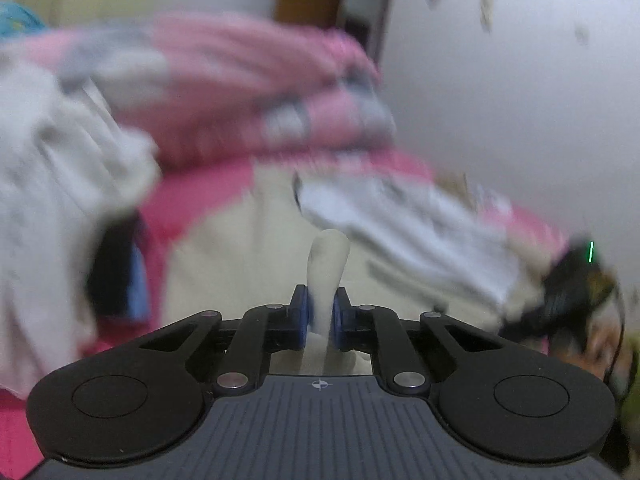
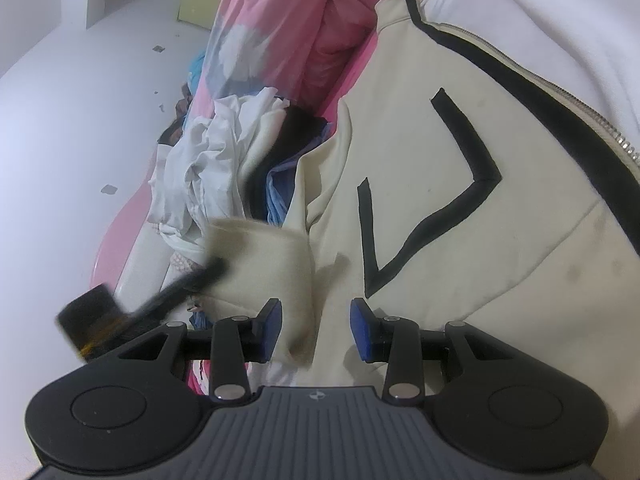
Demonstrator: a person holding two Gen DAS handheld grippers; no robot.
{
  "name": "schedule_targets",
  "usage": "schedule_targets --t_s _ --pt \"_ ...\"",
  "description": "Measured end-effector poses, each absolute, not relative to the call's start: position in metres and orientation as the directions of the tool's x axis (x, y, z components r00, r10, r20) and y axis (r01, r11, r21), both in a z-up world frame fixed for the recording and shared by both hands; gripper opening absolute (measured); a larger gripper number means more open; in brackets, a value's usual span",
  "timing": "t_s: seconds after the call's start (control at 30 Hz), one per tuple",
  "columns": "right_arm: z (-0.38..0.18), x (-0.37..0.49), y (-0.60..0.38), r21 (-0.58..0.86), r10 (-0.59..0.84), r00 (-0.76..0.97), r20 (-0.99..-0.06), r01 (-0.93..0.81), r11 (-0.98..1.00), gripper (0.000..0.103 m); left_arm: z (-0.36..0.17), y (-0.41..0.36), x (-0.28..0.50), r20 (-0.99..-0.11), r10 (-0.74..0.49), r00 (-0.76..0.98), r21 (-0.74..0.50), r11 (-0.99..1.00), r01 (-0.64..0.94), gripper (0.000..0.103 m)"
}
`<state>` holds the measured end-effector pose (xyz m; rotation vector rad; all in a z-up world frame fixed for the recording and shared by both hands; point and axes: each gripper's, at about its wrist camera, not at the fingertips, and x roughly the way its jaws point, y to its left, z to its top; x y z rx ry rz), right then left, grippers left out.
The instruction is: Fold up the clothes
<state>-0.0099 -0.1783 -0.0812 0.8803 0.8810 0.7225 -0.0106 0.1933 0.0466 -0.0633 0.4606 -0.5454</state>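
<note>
In the left wrist view, the left gripper (image 1: 323,312) has its blue pads pressed together on a bunched fold of cream cloth, the sleeve cuff (image 1: 328,264), which stands up between them and juts out past the tips. Beyond it the cream jacket (image 1: 240,248) lies spread on the pink bed (image 1: 188,204), with a heap of pink bedding (image 1: 248,80) toward the far edge and a white garment (image 1: 60,168) at the left; the scene is smeared, so finer detail cannot be read. To fold well here, the pinch should stay firm and the sleeve be carried across the jacket's body in one smooth arc, laid flat without twisting. In the right wrist view, the right gripper (image 2: 316,330) stands partly spread, its pads pressing on nothing, with the cream front panel lying in the gap below them. The jacket (image 2: 420,200), with its black trim (image 2: 476,184) and zip (image 2: 576,104), fills the near right of the bed. At the left the other tool, blurred, lifts the cuff (image 2: 260,256) above a pile of loose clothes (image 2: 224,160). This hand would do best resting on the body to anchor it.
</note>
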Motion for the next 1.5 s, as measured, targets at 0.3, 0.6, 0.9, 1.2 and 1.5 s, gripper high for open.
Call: schedule_targets --t_s 0.3,0.6,0.9,1.2,1.5 --pt "-0.081 -0.011 -0.179 0.873 0.817 0.465 -0.342 -0.165 0.460 0.039 0.124 0.285 -0.038 -0.011 -0.023 1.000 -0.372 0.928 0.017 0.010" --pt "-0.081 -0.010 -0.178 0.867 0.814 0.460 -0.355 -0.164 0.470 0.040 0.069 0.357 -0.035 -0.125 0.354 0.927 -0.503 0.783 -0.366 0.010" --pt "-0.082 -0.009 -0.177 0.864 0.812 0.457 -0.364 -0.160 0.478 0.040 0.026 0.378 -0.057 -0.217 0.398 0.891 -0.520 0.726 -0.451 0.015" --pt "-0.082 -0.010 -0.178 0.861 0.811 0.456 -0.366 -0.164 0.481 0.040 0.006 0.392 -0.099 -0.252 0.515 0.819 -0.497 0.658 -0.566 0.039" --pt "-0.082 -0.010 -0.178 0.860 0.811 0.457 -0.365 -0.166 0.482 0.040 0.032 0.370 -0.115 -0.253 0.521 0.815 -0.396 0.713 -0.579 0.042"
